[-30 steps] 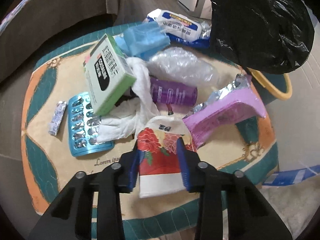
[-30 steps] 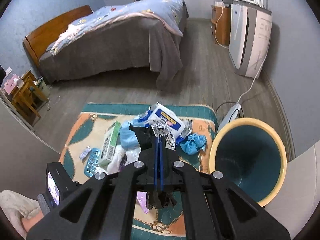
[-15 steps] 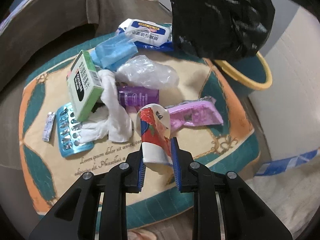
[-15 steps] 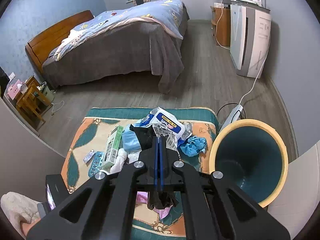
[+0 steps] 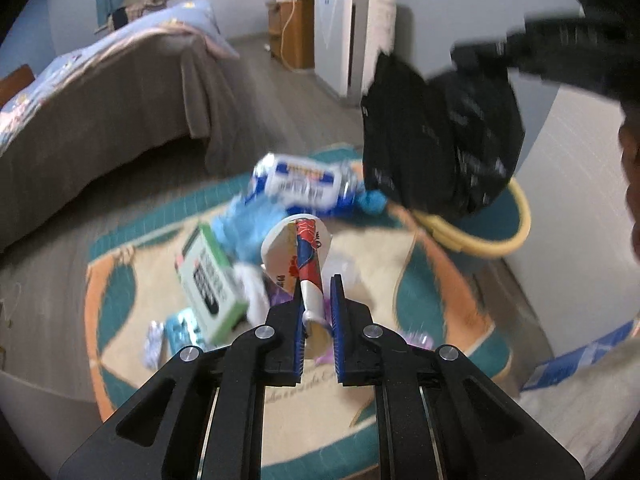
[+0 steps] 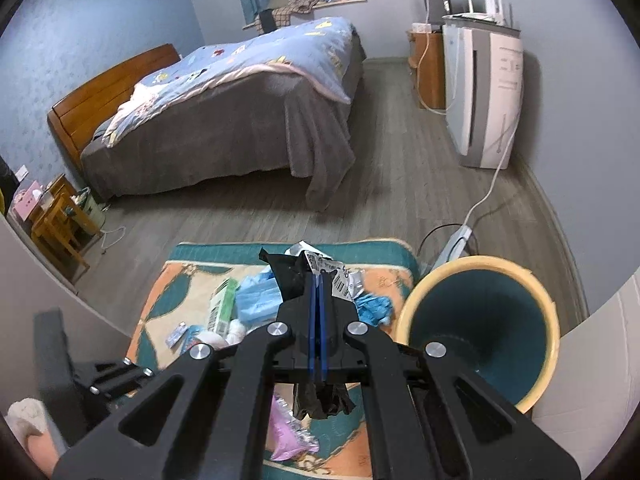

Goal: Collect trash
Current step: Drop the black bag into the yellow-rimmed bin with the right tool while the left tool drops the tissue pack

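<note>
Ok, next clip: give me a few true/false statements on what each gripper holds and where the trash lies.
1. The left gripper is shut on the crushed floral paper cup. True.
2. The right gripper stands open and empty. False: it is shut on the black plastic bag.
3. The teal bin with the yellow rim holds the green cardboard box. False: the box lies on the patterned rug.
4. The blue-and-white wipes pack lies on the rug. True.

Paper cup (image 5: 298, 254) in left tool (image 5: 316, 300)
</note>
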Tool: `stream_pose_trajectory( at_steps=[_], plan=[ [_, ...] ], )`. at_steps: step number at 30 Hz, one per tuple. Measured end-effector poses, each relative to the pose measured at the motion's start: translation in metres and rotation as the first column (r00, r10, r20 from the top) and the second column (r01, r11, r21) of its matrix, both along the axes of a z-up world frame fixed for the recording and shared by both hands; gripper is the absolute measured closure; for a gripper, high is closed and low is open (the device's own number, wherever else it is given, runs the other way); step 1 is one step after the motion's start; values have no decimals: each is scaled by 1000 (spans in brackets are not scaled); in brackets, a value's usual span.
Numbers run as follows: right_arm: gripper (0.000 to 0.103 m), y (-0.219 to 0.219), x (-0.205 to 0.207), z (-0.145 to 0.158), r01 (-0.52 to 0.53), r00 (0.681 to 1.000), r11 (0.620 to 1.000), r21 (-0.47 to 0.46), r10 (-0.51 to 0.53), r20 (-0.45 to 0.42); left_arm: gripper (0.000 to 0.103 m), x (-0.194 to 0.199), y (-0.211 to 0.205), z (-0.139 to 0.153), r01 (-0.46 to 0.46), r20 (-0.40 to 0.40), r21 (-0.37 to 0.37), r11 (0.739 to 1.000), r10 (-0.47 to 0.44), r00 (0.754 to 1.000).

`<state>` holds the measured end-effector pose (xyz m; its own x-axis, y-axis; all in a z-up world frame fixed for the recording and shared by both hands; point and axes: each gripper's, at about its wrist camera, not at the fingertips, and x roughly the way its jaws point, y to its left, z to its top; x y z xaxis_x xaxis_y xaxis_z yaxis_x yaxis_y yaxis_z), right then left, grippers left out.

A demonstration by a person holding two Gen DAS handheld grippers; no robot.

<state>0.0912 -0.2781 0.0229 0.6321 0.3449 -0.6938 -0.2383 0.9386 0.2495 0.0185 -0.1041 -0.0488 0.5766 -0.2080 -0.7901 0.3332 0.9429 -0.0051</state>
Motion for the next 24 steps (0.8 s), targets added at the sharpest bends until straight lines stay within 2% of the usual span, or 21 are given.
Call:
stream_pose_trajectory(
  at_steps=[6, 12, 15, 19, 24],
  plan=[
    [102, -39, 11, -10, 93, 995, 996, 0, -93, -19, 91, 26, -33, 19, 50, 36, -11, 999, -49, 998],
    [102, -87, 26, -40, 217, 972, 976, -23, -218, -90, 91, 51, -79, 18, 133, 28, -20, 991, -133, 991],
    [102, -111, 31, -57, 289, 949, 956, -41, -292, -121, 91, 61, -109, 11, 193, 16, -18, 981, -193, 981],
    [102, -137, 31, -81, 376, 908, 924, -75, -383, -169, 91, 72, -147, -1, 266, -13, -59, 962, -267, 964],
    [102, -162, 28, -104, 457, 853, 881, -123, -474, -218, 91, 86, -179, -19, 304, -48, -94, 948, -309, 950]
  ],
)
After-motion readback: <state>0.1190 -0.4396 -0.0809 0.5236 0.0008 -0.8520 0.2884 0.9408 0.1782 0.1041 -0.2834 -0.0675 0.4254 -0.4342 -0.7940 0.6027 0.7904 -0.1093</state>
